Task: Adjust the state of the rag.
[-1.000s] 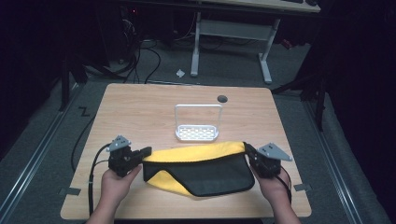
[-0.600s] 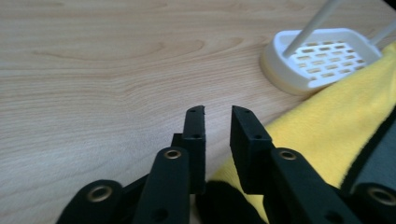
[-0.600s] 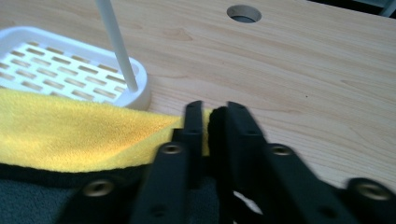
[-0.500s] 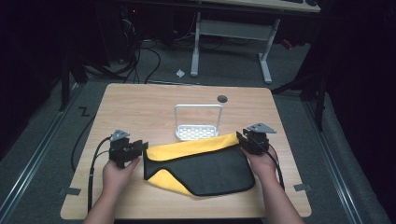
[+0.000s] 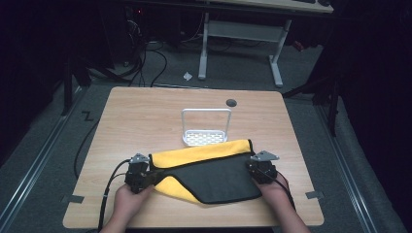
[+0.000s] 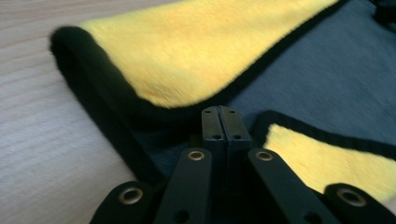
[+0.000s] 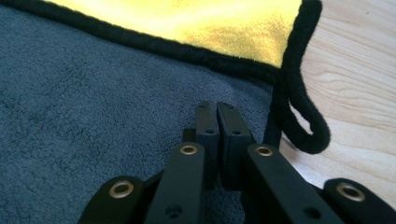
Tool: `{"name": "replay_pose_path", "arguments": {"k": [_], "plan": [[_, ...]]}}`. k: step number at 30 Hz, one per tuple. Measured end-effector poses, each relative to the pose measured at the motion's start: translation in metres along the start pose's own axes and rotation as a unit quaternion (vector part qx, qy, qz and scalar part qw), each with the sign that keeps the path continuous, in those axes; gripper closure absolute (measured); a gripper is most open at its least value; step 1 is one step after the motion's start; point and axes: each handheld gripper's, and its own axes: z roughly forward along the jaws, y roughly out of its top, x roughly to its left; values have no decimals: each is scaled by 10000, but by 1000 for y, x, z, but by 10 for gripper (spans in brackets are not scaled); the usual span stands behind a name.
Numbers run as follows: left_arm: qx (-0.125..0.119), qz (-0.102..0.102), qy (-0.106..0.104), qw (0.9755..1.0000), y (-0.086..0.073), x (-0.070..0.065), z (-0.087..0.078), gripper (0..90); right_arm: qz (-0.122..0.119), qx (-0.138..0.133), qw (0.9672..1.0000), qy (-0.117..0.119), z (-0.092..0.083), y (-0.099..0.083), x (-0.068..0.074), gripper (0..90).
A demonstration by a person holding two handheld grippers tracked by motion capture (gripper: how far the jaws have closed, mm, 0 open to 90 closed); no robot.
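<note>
In the high view the cloth (image 5: 209, 172), yellow one face and grey the other, lies folded near the table's (image 5: 145, 116) front edge, long axis running left to right between the left gripper (image 5: 145, 178) and right gripper (image 5: 253, 170), just in front of the white rack (image 5: 206, 128). In the left gripper view the jaws are clenched at the cloth's (image 6: 196, 51) edge; a thin bite could slip. In the right gripper view the jaws pinch the grey layer (image 7: 107, 84) likewise; uneven pulls would skew the fold.
</note>
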Motion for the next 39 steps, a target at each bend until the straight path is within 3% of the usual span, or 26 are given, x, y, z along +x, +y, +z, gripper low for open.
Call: {"name": "replay_pose_path", "arguments": {"k": [3,5,8,14,15,17,21,25,27,32,39], "plan": [[-43,32,-207,9998,-10,-11,-9,895,38,-33,10000,-17,-1,-2,1,888],[-17,35,-208,9998,-20,-16,-14,873,91,-62,9999,-10,-1,-3,0,888],[-53,-180,-269,9995,-37,-16,-26,863,89,-79,9999,-24,-2,-4,1,888],[-88,-219,-79,9997,-58,-20,-46,847,106,-98,9999,-18,-3,-5,1,887],[-140,-265,-46,9995,-59,-19,-49,843,106,-100,9999,-18,-3,-6,1,887],[-182,-169,92,9996,-54,-18,-48,832,89,-102,9999,-21,-3,-6,1,887],[-116,124,259,9995,-25,-13,-23,811,70,-87,9999,-35,-3,-6,2,889],[-133,186,320,9992,-13,-5,-9,823,38,-60,10000,21,-8,-9,3,889],[-133,275,327,9990,-16,-6,-10,829,5,-45,10000,65,-13,-14,3,889],[-144,253,173,9994,-29,-11,-19,829,16,-33,9998,197,-32,-31,8,888],[3,412,111,9991,-45,-27,-30,829,-146,22,9995,279,-60,-55,24,878]]}}
